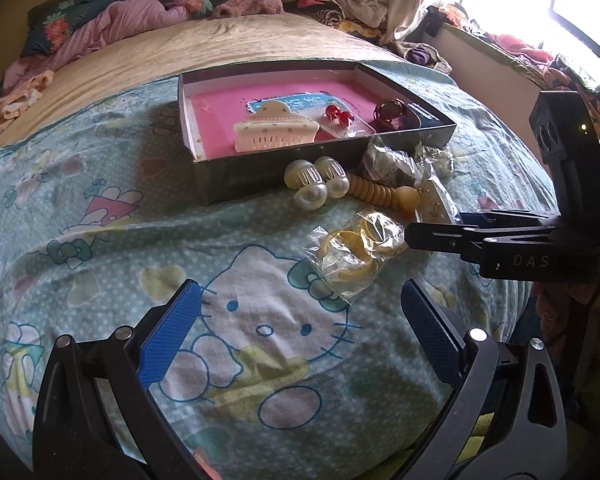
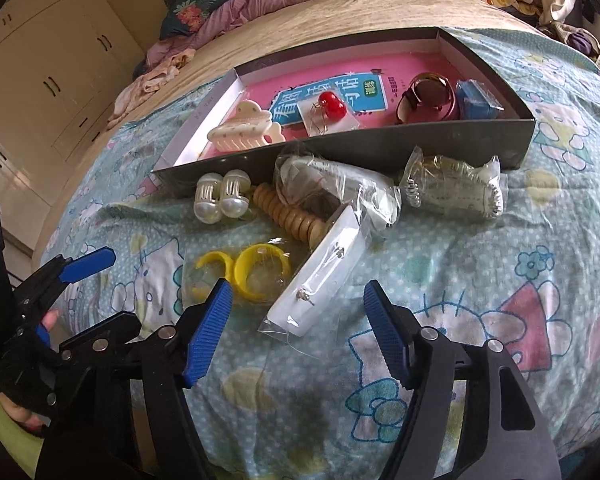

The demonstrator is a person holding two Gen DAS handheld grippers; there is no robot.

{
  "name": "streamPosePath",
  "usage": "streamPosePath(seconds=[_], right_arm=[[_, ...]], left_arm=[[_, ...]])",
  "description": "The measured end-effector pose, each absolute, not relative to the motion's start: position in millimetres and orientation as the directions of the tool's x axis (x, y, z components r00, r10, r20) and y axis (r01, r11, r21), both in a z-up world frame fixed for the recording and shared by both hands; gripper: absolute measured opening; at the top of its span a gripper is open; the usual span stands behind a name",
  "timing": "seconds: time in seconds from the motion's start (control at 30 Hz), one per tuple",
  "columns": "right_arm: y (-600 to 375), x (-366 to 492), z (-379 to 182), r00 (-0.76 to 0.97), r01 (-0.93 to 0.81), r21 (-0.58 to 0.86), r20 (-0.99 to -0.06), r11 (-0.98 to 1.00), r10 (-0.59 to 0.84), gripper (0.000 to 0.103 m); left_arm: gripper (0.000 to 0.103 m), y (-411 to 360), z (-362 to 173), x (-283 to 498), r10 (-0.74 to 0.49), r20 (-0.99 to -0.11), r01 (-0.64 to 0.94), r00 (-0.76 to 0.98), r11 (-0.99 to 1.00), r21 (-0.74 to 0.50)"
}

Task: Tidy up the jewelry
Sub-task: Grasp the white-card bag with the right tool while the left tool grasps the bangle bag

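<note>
Both tools stand released with nothing between their pads: the left gripper (image 1: 300, 344) low in its view over bare sheet (image 1: 100, 208), the right gripper (image 2: 298, 320) astride one carded stud bag (image 2: 320, 280). Mid-frame, one box (image 2: 380, 146) holds one claw clip (image 2: 244, 130), one cherry pair (image 2: 332, 105) and one watch (image 2: 424, 96) (strap partly hidden). Before it lie two pearl clips (image 2: 220, 198), one bead string (image 2: 292, 216) and two yellow hoops (image 2: 244, 272).

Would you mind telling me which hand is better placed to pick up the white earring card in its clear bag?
Right, probably. The right tongs stand open with the earring card just ahead between their tips. The left tongs are open over bare bedspread, nearer the yellow hoops.
</note>
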State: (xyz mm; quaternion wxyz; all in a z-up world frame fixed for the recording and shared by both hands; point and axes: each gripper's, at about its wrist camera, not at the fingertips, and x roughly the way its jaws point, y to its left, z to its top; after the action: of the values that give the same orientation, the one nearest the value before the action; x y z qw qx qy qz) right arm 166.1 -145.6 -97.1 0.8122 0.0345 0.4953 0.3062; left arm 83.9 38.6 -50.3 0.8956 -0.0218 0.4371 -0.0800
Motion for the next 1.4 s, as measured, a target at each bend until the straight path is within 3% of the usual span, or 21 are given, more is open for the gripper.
streamPosePath(seconds=[0.13, 0.27, 0.47, 0.73, 0.97, 1.1, 1.4], right_arm=[[-151, 168, -98, 0.322, -0.469, 0.371, -0.773, 0.802, 0.546, 0.039], [-154, 167, -96, 0.323, -0.497, 0.361, -0.766, 0.789, 0.555, 0.033], [-169, 168, -92, 0.347, -0.498, 0.338, -0.766, 0.798, 0.541, 0.015], [-192, 174, -86, 0.367, -0.480, 0.369, -0.739, 0.796, 0.564, 0.013], [-204, 171, -76, 0.392, -0.482, 0.364, -0.724, 0.797, 0.567, 0.013], [-205, 170, -68, 0.405, -0.493, 0.357, -0.713, 0.793, 0.572, 0.013], [-211, 164, -51, 0.418, -0.521, 0.365, -0.679, 0.771, 0.604, 0.012]], left_arm=[[0.093, 27, -55, 92, -0.184, -0.786, 0.166, 0.591, 0.981, -0.105], [0.093, 16, -63, 105, -0.197, -0.797, 0.204, 0.571, 0.974, -0.094], [0.093, 2, -72, 122, -0.202, -0.808, 0.253, 0.554, 0.965, -0.068], [0.093, -11, -86, 136, -0.181, -0.815, 0.274, 0.551, 0.961, -0.028], [0.072, -19, -84, 140, -0.171, -0.804, 0.264, 0.570, 0.964, -0.018], [0.051, -22, -80, 137, -0.189, -0.793, 0.272, 0.579, 0.962, -0.031], [0.045, -9, -56, 114, -0.243, -0.752, 0.242, 0.613, 0.964, -0.114]])
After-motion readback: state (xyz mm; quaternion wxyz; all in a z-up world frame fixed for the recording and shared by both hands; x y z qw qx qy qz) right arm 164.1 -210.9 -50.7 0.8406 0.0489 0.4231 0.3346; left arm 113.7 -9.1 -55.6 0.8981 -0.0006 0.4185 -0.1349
